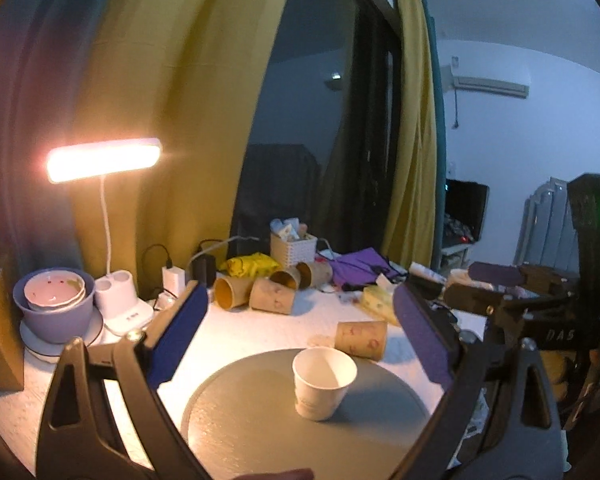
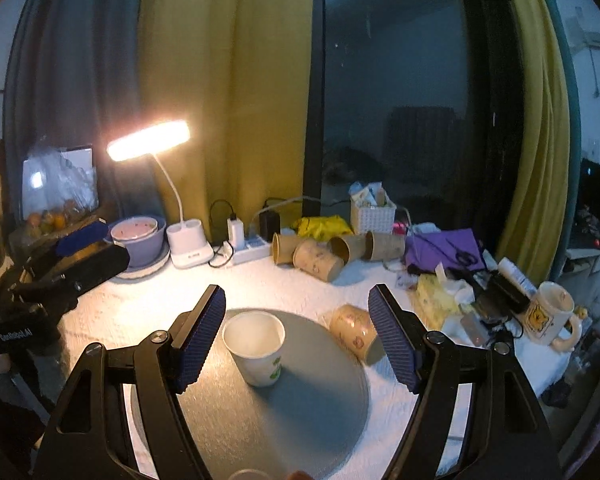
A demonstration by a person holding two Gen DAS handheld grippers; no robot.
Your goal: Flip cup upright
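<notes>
A white paper cup stands upright, mouth up, on a round grey mat; it also shows in the right wrist view on the mat. My left gripper is open and empty, its blue pads wide apart above and behind the cup. My right gripper is open and empty, with the cup close to its left pad. The right gripper shows at the right edge of the left wrist view, and the left gripper at the left of the right wrist view.
A brown paper cup lies on its side just beyond the mat, also in the right wrist view. Several more brown cups lie at the back. A lit desk lamp, bowls, a power strip, a mug and clutter ring the table.
</notes>
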